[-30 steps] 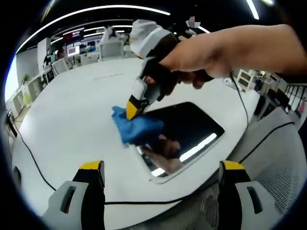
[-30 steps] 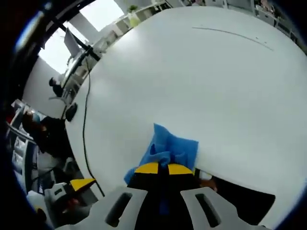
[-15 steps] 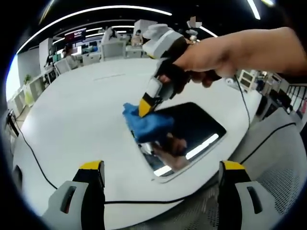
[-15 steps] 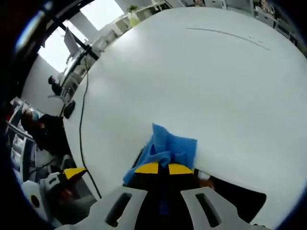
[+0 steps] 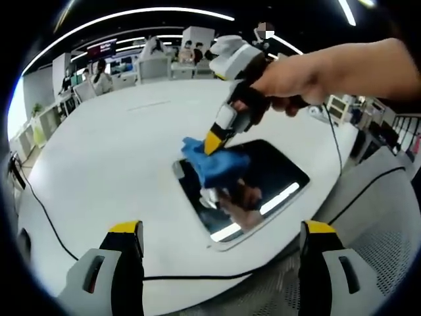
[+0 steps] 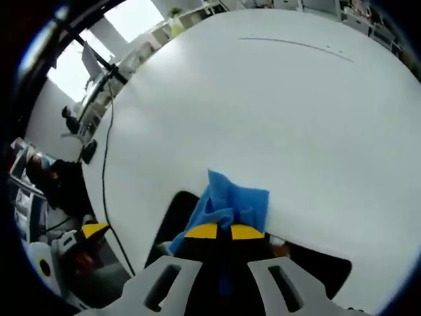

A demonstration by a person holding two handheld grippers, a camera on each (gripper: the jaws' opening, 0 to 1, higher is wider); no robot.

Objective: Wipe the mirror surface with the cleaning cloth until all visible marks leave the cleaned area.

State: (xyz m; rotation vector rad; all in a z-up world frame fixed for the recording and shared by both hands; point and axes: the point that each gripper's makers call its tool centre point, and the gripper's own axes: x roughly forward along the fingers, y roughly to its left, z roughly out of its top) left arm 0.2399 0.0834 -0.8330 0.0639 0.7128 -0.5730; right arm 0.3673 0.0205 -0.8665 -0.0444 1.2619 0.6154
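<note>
A rectangular mirror (image 5: 263, 187) lies flat on the white table (image 5: 112, 164), reflecting ceiling lights. A blue cleaning cloth (image 5: 216, 166) rests bunched on the mirror's left part. My right gripper (image 5: 215, 139), held by a hand, comes in from the upper right and is shut on the cloth, pressing it to the glass. In the right gripper view the cloth (image 6: 231, 201) sticks out past my shut right gripper (image 6: 220, 232), with the dark mirror (image 6: 168, 220) under it. My left gripper (image 5: 220, 230) stands open above the table's near edge, nothing between its jaws.
A black cable (image 5: 46, 217) runs along the table's near left edge, and another cable (image 5: 332, 141) trails past the mirror on the right. Desks, monitors and people fill the office at the back (image 5: 118, 62). A wide white stretch of table (image 6: 263, 112) lies beyond the cloth.
My right gripper has dragged the cloth to the right, from the mirror's left edge onto the glass. More bare mirror now shows left of the cloth. The left gripper has stayed put.
</note>
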